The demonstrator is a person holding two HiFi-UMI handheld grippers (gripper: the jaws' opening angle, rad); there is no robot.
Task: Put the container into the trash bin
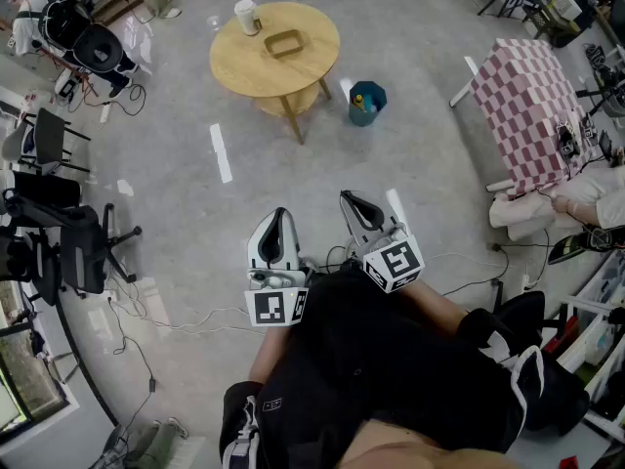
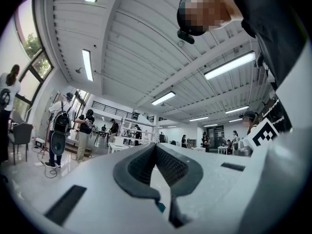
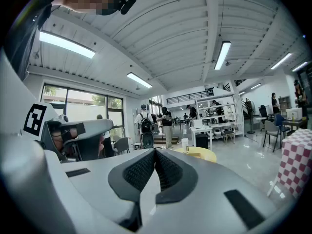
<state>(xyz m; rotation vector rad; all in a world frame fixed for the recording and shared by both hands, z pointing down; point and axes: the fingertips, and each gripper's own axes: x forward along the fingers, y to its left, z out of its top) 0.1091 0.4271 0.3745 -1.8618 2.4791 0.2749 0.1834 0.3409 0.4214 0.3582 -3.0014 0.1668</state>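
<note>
A round wooden table (image 1: 239,66) stands far ahead. On it are a white cup-like container (image 1: 248,16) and a low wooden tray (image 1: 284,43). A blue trash bin (image 1: 366,103) sits on the floor by the table's right side. My left gripper (image 1: 278,215) and right gripper (image 1: 350,201) are held close to my body, far from the table and pointing towards it. Each is shut with nothing between its jaws. In the right gripper view the jaw tips (image 3: 155,151) meet, and the yellow table (image 3: 201,154) with the cup (image 3: 185,143) shows beyond them. The left gripper (image 2: 156,146) faces the room and ceiling.
A table with a red-checked cloth (image 1: 532,106) stands at the right. Office chairs (image 1: 63,242) and cables (image 1: 146,311) lie at the left. White tape strips (image 1: 222,152) mark the grey floor between me and the round table. People stand at the back left (image 1: 78,32).
</note>
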